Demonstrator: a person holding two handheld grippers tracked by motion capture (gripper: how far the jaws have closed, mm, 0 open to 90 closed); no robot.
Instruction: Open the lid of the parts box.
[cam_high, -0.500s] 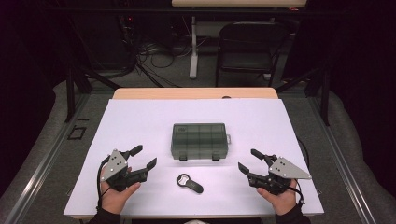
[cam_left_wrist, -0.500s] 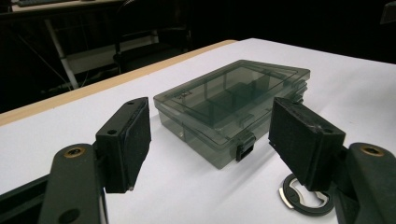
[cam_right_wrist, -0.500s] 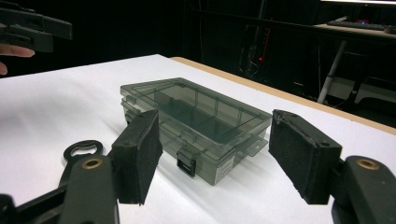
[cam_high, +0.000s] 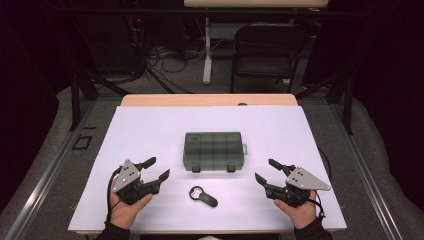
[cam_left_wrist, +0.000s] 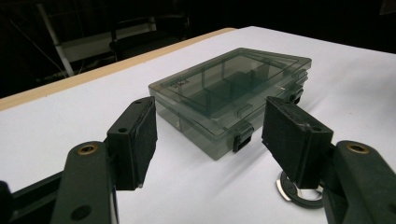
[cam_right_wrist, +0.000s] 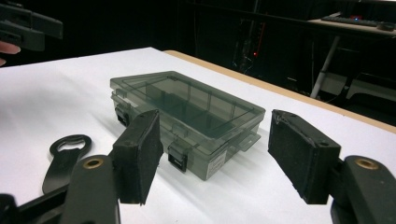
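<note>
Smoky plastic box (cam_high: 213, 150) on the table between and ahead of both grippers' fingers, all spread wide, empty.

White-covered table (cam_high: 150, 130): closed smoky compartment box (cam_high: 213, 150) mid-table, black bottle opener (cam_high: 203, 196) near front edge.

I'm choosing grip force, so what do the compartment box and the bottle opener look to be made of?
Compartment box: likely hard, glossy, smoke-tinted clear plastic, since its dividers show through the lid; black latches. Bottle opener: matte black handle, perhaps plastic or rubber-coated, with a shiny ring that looks like metal.
</note>
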